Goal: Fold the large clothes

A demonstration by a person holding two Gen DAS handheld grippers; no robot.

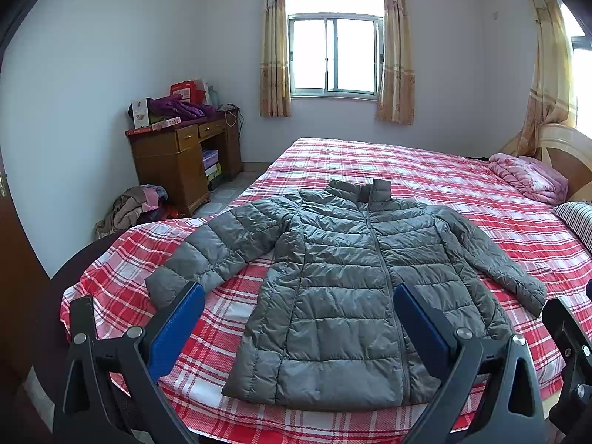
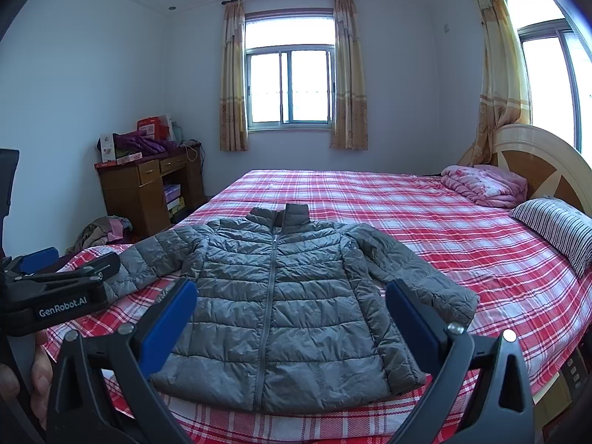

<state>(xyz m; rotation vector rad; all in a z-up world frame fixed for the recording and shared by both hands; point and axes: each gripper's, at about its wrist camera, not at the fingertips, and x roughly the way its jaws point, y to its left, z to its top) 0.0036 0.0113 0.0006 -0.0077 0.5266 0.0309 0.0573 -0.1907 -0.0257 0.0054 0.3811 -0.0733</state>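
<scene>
Lay flat and zipped on the bed (image 1: 425, 170), jacket (image 1: 344, 277) at twelve o'clock of both released, empty tongs (image 1: 299, 327) (image 2: 291, 316); risked slippery padding sliding loose or springing open once folded.

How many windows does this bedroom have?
2 that I can see. One window is in the far wall opposite the camera, between two short curtains. A second window is in the right-hand wall, above the headboard. Others may lie outside the view.

Grey puffer jacket (image 2: 277, 303) flat on plaid bed (image 2: 462, 236), zipped, sleeves spread.
</scene>
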